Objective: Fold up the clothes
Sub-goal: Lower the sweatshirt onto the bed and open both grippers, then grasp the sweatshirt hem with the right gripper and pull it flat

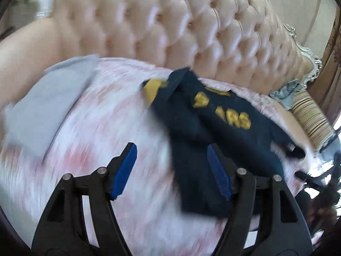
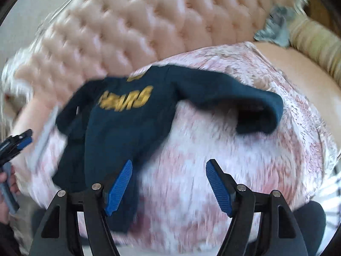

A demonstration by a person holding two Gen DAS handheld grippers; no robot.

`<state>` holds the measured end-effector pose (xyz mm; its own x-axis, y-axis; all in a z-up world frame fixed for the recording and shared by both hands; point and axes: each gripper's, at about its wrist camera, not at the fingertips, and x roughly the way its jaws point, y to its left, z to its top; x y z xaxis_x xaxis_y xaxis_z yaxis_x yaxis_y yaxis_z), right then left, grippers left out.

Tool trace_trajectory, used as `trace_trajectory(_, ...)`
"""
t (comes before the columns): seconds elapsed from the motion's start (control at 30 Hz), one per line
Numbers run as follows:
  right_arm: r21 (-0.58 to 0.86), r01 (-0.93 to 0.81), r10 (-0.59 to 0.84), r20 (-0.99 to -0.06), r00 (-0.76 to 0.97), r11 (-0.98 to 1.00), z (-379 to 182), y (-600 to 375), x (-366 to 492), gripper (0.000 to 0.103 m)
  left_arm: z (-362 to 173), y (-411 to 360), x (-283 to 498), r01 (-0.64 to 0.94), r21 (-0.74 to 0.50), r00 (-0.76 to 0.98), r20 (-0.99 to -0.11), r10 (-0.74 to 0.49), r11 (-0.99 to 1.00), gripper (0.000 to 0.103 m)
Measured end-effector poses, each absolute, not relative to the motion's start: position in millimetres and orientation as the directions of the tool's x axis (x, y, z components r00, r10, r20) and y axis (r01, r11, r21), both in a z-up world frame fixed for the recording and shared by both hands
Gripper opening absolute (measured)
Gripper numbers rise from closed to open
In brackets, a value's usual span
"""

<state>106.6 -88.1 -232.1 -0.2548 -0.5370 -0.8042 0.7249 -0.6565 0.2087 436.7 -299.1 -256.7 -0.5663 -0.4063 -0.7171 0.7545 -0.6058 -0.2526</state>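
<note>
A navy sweatshirt (image 1: 213, 128) with yellow letters lies spread on a pink-and-white fuzzy blanket (image 1: 106, 117). My left gripper (image 1: 170, 145) hovers open over the sweatshirt's left edge, its right finger above the cloth and nothing pinched between the pads. In the right wrist view the sweatshirt (image 2: 119, 128) lies with one sleeve (image 2: 255, 106) stretched out to the right. My right gripper (image 2: 169, 161) is open above the blanket (image 2: 213, 149), its left finger over the garment's lower edge. The left gripper (image 2: 21, 140) shows at that view's left border. Both views are motion-blurred.
A folded pale grey garment (image 1: 42, 111) lies on the blanket's left part. A tufted cream headboard (image 1: 170, 21) rises behind. A striped bolster (image 1: 311, 117) and a grey-blue cushion (image 1: 283, 91) sit at the right end.
</note>
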Motion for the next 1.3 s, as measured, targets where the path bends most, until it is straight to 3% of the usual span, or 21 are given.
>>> trace_trajectory(0.2, -0.072, 0.89, -0.483, -0.819, -0.31, -0.45, -236, -94, 175, 0.073, -291, -216, 426, 0.639, -0.022, -0.517, -0.752, -0.409, -0.768, 0.067)
trace_trajectory(0.37, -0.161, 0.902, -0.461, -0.815, -0.351, -0.401, -235, -93, 188, 0.073, -304, -219, 392, 0.607, 0.165, -0.445, -0.74, -0.504, -0.778, 0.057)
trace_trajectory(0.43, -0.168, 0.903, -0.465, -0.811, -0.355, -0.396, -231, -90, 187, 0.074, -316, -223, 378, 0.573, 0.27, -0.378, -0.75, -0.542, -0.774, 0.043)
trace_trajectory(0.5, -0.17, 0.898, -0.462, -0.809, -0.362, -0.406, -230, -88, 185, 0.077, -329, -234, 364, 0.559, 0.312, -0.326, -0.769, -0.55, -0.768, 0.041)
trace_trajectory(0.6, -0.14, 0.891, -0.457, -0.818, -0.35, -0.432, -233, -83, 182, 0.078, -329, -246, 357, 0.575, 0.263, -0.343, -0.782, -0.52, -0.775, 0.009)
trace_trajectory(0.63, -0.128, 0.89, -0.456, -0.821, -0.343, -0.438, -234, -82, 182, 0.078, -324, -250, 356, 0.595, 0.243, -0.348, -0.781, -0.518, -0.766, 0.006)
trace_trajectory(0.83, -0.059, 0.904, -0.485, -0.828, -0.281, -0.423, -244, -87, 188, 0.078, -275, -252, 367, 0.669, 0.095, -0.425, -0.765, -0.484, -0.738, 0.005)
trace_trajectory(1.17, -0.058, 0.921, -0.515, -0.815, -0.267, -0.386, -268, -114, 199, 0.078, -251, -245, 360, 0.668, 0.104, -0.427, -0.757, -0.494, -0.737, 0.005)
trace_trajectory(1.2, -0.034, 0.919, -0.526, -0.812, -0.255, -0.394, -269, -116, 196, 0.076, -251, -245, 361, 0.67, 0.1, -0.427, -0.759, -0.492, -0.736, 0.005)
trace_trajectory(1.3, 0.019, 0.88, -0.53, -0.805, -0.268, -0.474, -265, -117, 177, 0.007, -248, -247, 366, 0.681, 0.073, -0.431, -0.764, -0.48, -0.729, 0.005)
